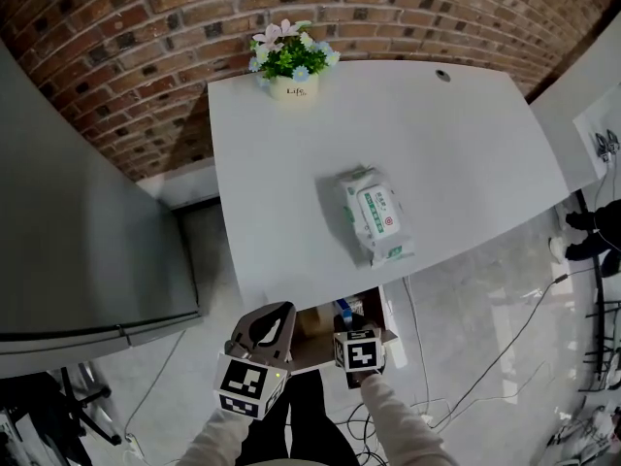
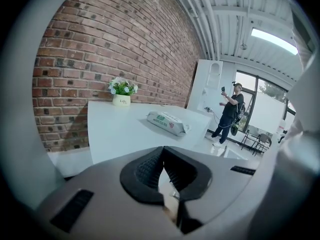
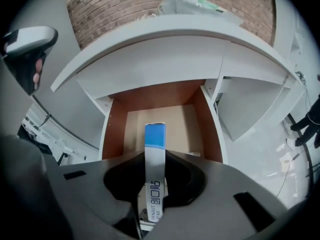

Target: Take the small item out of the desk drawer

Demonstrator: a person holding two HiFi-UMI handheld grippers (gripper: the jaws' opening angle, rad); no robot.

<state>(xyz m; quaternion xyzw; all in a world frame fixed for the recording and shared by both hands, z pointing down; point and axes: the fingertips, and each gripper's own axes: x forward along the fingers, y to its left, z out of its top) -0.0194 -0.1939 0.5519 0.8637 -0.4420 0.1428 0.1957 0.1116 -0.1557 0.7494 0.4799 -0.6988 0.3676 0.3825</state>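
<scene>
Clamping on a narrow white box with a blue end (image 3: 154,139), the right gripper (image 3: 154,156) has its two dark pads pressed on the wide flat faces of the box. The blue end stands out past the fingertips. This box is the small item of the task. It is held over the open drawer (image 3: 111,129), and in the right gripper view it looks lifted off the brown drawer floor. I cannot tell if it is already higher than the drawer's rim.

I judge the box to be light, thin cardboard. It should be stiff enough to keep its shape, but its walls may dent under a hard squeeze, and the smooth printed surface could slide between the pads. The wide faces are the good place to hold it, a little nearer to the middle than now, because the grip sits on the lower part and the long free end could swing.

Just to the left in the head view, the left gripper (image 1: 267,328) hangs beside the drawer. Its own view shows the pads (image 2: 150,166) together at the tips, with nothing held between them.

Above the drawer is the white desk (image 1: 437,144). On its top lies a soft pack of wipes (image 1: 376,214), well apart from both grippers. At the far edge stands a small pot of flowers (image 1: 291,61), and behind it is the brick wall (image 1: 146,27). Far away in the left gripper view a person (image 2: 231,111) stands by the windows.
</scene>
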